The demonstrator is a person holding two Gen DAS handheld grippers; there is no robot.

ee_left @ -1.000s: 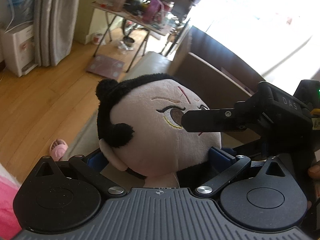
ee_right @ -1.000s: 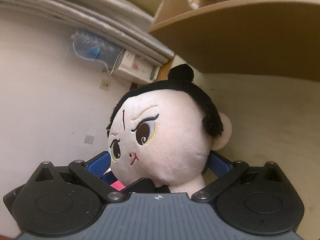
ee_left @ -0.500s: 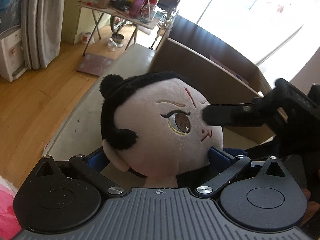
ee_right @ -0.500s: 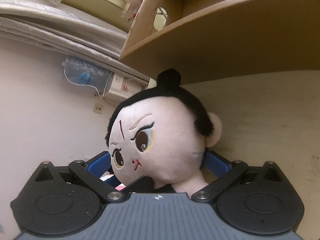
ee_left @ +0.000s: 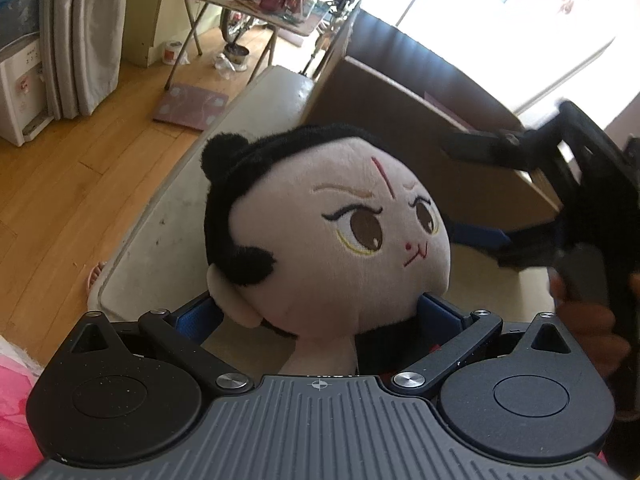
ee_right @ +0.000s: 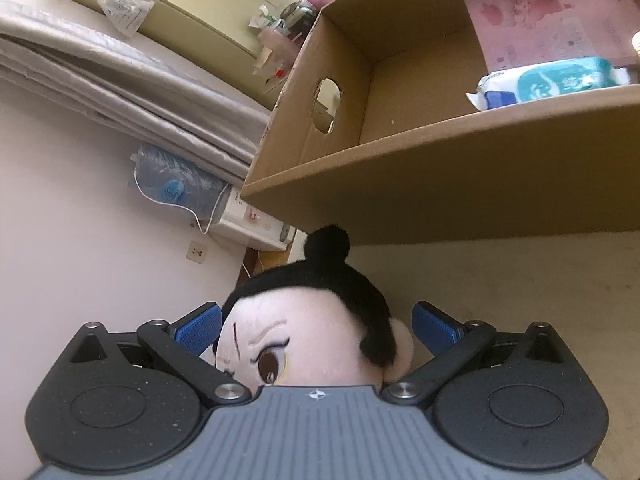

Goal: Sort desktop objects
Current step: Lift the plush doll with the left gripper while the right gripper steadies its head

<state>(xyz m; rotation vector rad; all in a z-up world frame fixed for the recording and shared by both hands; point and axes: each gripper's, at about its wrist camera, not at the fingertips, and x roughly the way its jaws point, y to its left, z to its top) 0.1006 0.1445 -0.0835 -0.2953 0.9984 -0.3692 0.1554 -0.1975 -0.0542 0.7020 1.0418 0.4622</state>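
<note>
- The table [ee_left: 160, 240] is a pale, scuffed surface; in the left wrist view its rounded corner stands over a wooden floor [ee_left: 60, 184], and in the right wrist view it runs under the box.
- A cardboard box [ee_right: 460, 184] sits open on the table beyond the doll, with an oval hand-hole in one end wall. In the left wrist view the same box [ee_left: 400, 120] stands just behind the doll's head.
- Inside the box lie a pink printed sheet [ee_right: 552, 20] against the far wall and a white-and-teal pack of wipes [ee_right: 552, 82] near the front rim.
- The plush doll [ee_left: 336, 232], with a pale face, black hair with a bun, brown eyes and a red forehead mark, is held up over the table near the box.
- The left gripper [ee_left: 320, 312] has its blue-padded jaws closed on the doll's neck, just under the head, with the head upright above them.
- The right gripper [ee_right: 316, 328] has its jaws spread wide, the blue pads on either side of the doll's head [ee_right: 312, 336] and clear of it. In the left wrist view this gripper [ee_left: 504, 196] appears blurred to the right of the doll, with a hand [ee_left: 588, 320] on its grip.
</note>
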